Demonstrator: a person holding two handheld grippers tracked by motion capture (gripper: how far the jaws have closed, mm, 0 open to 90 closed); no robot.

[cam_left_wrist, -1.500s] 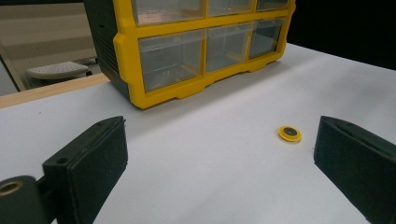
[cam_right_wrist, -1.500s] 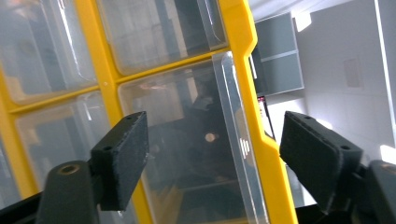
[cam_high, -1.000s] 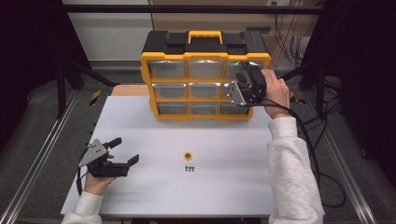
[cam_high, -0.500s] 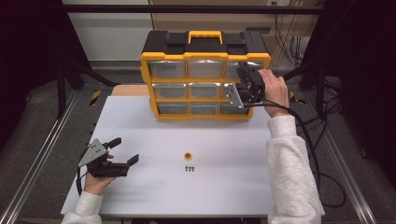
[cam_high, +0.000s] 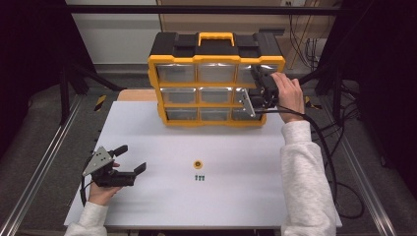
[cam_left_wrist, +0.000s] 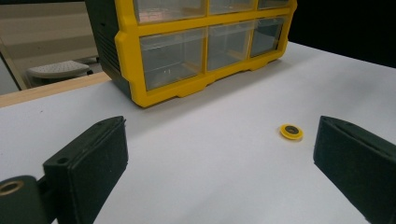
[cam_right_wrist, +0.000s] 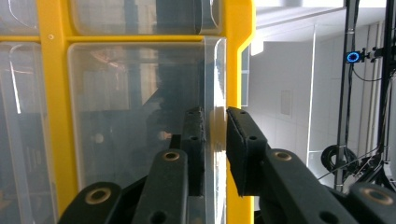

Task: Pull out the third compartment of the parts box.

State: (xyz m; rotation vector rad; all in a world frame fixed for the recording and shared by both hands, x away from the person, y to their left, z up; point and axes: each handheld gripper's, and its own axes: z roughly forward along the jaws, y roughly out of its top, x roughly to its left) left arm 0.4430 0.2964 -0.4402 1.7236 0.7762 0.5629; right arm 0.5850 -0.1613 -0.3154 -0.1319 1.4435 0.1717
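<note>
At the upper right of the high view the right hand-held gripper (cam_high: 252, 97) has just been closing on the drawer (cam_right_wrist: 140, 112) lip of the organizer (cam_high: 216, 78), drawer unopened; the left hand-held gripper (cam_high: 129, 160) idles open on the tabletop (cam_high: 236, 196).

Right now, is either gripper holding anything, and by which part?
The right gripper pinches the handle lip of a clear drawer in the yellow organizer. The left gripper holds nothing.

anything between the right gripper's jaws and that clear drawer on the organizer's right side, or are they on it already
Nothing visible stands between them. The right gripper has just been closing its jaws and now has the clear drawer's front edge between them at the organizer's right column. The left gripper is open, far off over the table.
</note>
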